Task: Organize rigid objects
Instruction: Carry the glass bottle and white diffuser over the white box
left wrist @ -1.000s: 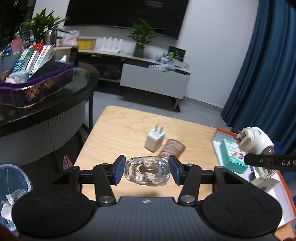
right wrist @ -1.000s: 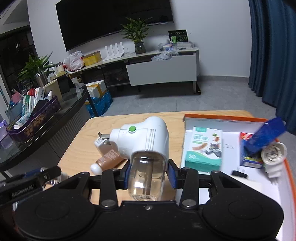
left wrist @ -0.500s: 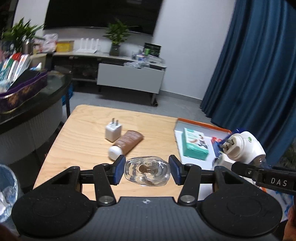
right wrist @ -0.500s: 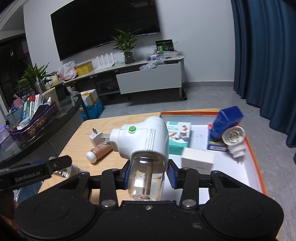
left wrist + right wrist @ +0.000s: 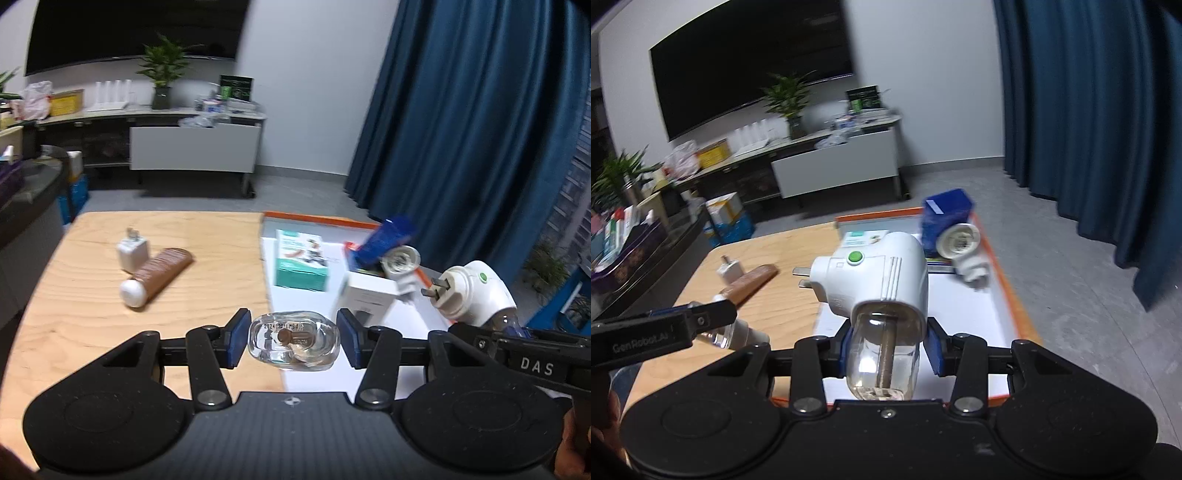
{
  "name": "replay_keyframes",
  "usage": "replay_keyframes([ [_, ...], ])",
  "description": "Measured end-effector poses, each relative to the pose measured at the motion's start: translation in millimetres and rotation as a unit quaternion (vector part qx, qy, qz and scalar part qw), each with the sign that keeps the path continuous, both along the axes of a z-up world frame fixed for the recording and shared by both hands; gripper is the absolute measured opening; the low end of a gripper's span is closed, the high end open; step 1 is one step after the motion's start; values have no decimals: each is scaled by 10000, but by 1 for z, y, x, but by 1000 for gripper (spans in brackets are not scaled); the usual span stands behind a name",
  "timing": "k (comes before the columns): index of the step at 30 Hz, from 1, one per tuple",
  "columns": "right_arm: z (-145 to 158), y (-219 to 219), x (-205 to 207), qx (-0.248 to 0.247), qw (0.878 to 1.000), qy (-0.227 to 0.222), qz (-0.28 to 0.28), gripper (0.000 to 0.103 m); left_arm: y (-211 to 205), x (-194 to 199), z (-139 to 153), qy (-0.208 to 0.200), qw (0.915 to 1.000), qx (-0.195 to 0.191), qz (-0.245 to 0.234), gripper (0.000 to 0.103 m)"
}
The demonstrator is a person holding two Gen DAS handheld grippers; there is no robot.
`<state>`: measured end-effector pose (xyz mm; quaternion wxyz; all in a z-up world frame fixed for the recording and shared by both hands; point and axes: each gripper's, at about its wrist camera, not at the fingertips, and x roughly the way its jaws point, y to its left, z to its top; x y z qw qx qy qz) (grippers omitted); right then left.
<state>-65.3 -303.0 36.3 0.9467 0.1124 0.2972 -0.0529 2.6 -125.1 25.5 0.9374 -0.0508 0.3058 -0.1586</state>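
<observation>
Since the earlier frames both grippers have swung rightward, so the orange-rimmed tray (image 5: 317, 218) now sits ahead of them and the wooden table (image 5: 92, 295) falls to the left.

Hard to make out: the left gripper (image 5: 293, 341) shows a small gap between its blue pads (image 5: 236, 341) and the clear refill bottle (image 5: 293, 345), so contact cannot be confirmed from its own view; in the right wrist view its finger overlaps the bottle's neck. The far tray contents are blurred (a teal box (image 5: 301, 260), a white box (image 5: 369, 297), a blue box (image 5: 945, 218) and a lamp socket (image 5: 964, 243)).

The right gripper (image 5: 886, 349) is clamped on the glass reservoir of the white plug-in vaporizer (image 5: 882, 280), held above the tray's near end. The vaporizer's long axis runs along the fingers, reservoir toward the camera, prongs pointing left.

On the table lie a white charger (image 5: 132, 253) and, touching it, a brown tube (image 5: 159, 275).
</observation>
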Motion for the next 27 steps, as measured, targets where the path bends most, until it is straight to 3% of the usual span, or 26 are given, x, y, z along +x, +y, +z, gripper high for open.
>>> replay_keyframes([
  [10,-5,-27,-5,-18,9990,8,-441,48,-28,7,-3,9,9993,-6,-380,51],
  [27,-11,-36,8,-62,9988,50,-483,48,-59,17,1,16,9978,8,-657,52],
])
